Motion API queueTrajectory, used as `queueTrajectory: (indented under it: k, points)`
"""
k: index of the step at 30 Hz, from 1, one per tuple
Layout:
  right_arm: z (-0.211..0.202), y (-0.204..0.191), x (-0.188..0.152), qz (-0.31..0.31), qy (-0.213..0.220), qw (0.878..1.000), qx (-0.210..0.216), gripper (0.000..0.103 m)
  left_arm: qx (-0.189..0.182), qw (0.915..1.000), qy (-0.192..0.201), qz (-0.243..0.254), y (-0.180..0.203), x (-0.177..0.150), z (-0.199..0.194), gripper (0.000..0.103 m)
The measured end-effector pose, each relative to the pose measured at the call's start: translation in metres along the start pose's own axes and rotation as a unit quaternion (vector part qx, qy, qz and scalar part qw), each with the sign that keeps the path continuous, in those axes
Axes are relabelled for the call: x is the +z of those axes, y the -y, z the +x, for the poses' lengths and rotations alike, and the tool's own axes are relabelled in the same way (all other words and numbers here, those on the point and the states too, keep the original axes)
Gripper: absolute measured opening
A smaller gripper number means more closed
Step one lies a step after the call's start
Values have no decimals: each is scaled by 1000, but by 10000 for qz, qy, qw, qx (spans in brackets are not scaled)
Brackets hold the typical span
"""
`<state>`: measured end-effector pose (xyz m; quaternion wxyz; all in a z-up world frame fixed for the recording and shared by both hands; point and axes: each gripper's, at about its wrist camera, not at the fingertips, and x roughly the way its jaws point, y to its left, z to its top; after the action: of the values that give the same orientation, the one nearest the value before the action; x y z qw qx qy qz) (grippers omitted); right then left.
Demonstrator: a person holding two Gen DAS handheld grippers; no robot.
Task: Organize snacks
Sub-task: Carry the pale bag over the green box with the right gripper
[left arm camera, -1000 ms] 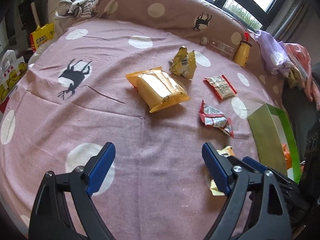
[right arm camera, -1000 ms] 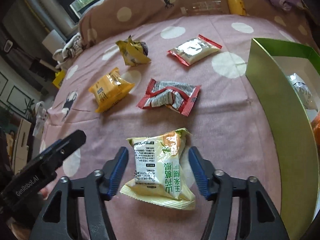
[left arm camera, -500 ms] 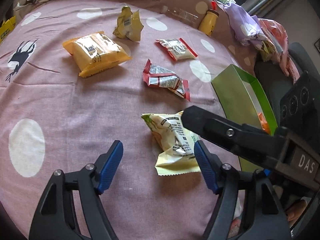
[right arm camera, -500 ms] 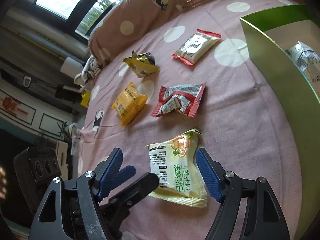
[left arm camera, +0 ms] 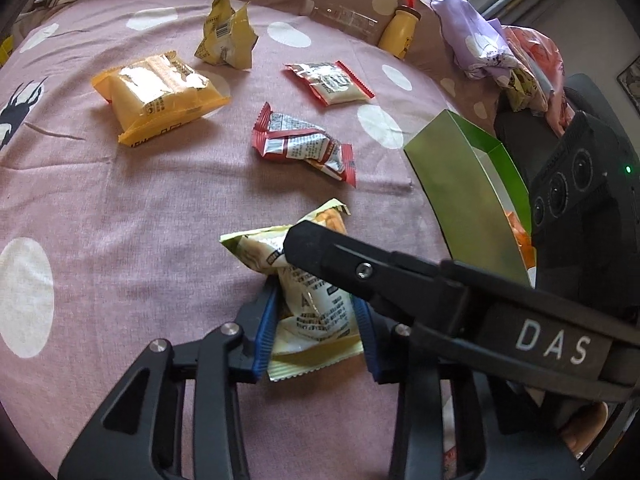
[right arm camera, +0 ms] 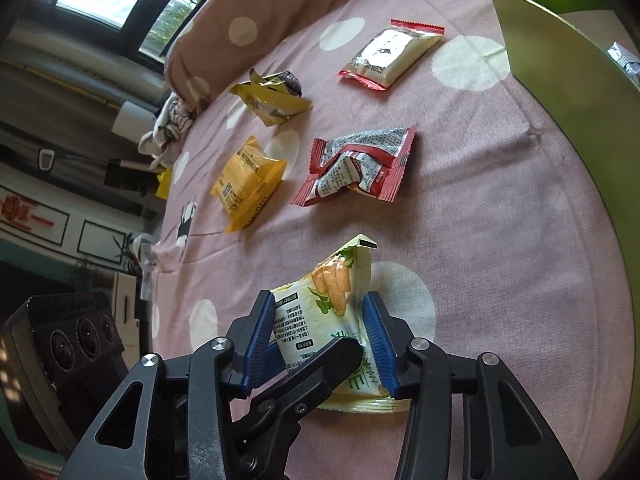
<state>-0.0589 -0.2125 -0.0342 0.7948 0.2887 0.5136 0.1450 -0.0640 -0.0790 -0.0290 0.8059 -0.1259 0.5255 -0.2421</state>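
A pale green-yellow snack packet (left arm camera: 316, 304) (right arm camera: 320, 300) sits crumpled on the pink spotted bedspread (left arm camera: 120, 220). Both grippers grip it. My left gripper (left arm camera: 316, 332) has its blue pads pressed on the packet's sides, jaws closing. My right gripper (right arm camera: 320, 336) squeezes the same packet, jaws also closing, and one of its fingers crosses over the packet in the left wrist view. Farther off lie an orange packet (left arm camera: 156, 96) (right arm camera: 248, 180), a crumpled red packet (left arm camera: 304, 146) (right arm camera: 356, 164), a flat red-edged packet (left arm camera: 332, 82) (right arm camera: 392, 54) and a yellow crumpled packet (left arm camera: 226, 34) (right arm camera: 272, 98).
A green open box (left arm camera: 464, 188) (right arm camera: 560, 60) stands at the right with some snacks inside. A yellow bottle (left arm camera: 400, 32) and a clear bottle (left arm camera: 340, 20) rest against the spotted bolster. A pile of clothes (left arm camera: 500, 52) lies at the back right.
My left gripper swung right to the pale packet and both grippers' jaws narrowed onto it. The packet went from lying flat to bunched up between the pads.
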Motion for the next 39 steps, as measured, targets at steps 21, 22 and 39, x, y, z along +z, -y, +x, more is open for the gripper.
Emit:
queueTrajectory:
  k: [21, 22, 39]
  points:
    - [-160, 22, 11, -78, 2477, 9688, 34, 48, -417, 9706, 1279, 1998, 146, 31, -24, 32]
    - [-165, 29, 12, -2, 2524, 9676, 2, 48, -443, 9697, 1243, 2056, 153, 31, -20, 32]
    - [-187, 113, 14, 1271, 2572, 9571, -409, 48, -685, 9643, 455, 2517, 219, 30, 48, 29]
